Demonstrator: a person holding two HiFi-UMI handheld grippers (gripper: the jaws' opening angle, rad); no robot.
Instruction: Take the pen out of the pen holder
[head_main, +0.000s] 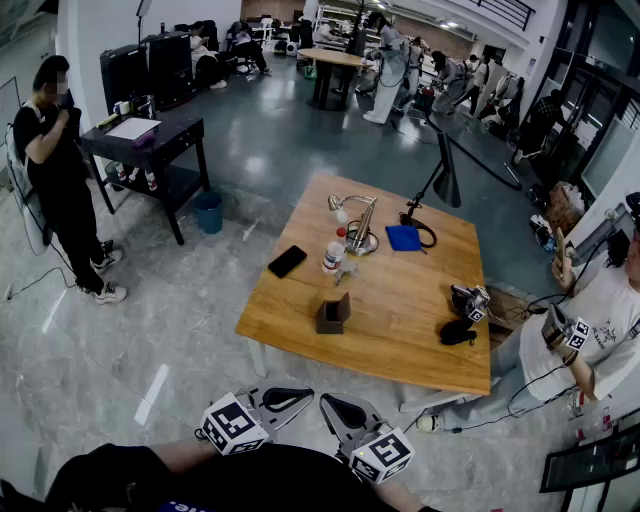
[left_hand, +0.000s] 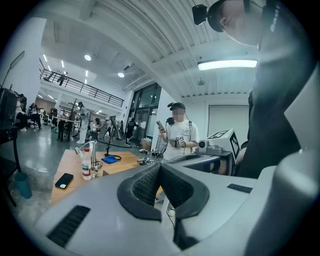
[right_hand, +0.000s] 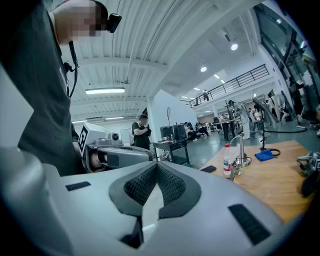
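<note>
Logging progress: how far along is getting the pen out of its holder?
Nothing done yet. The left claw and right claw are shut and empty, short of the table. The holder stands untouched, its pen too small to see; reaching, gripping and lifting all remain.

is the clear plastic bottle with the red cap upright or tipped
Upright: the clear plastic bottle with the red cap stands cap-up on the wooden table.

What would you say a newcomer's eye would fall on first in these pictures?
The big wooden table in the middle of the open hall draws the eye first, with a small brown box, a phone and a bottle on it. Next come the left gripper and right gripper at the bottom of the head view, short of the table, jaws together and empty.
</note>
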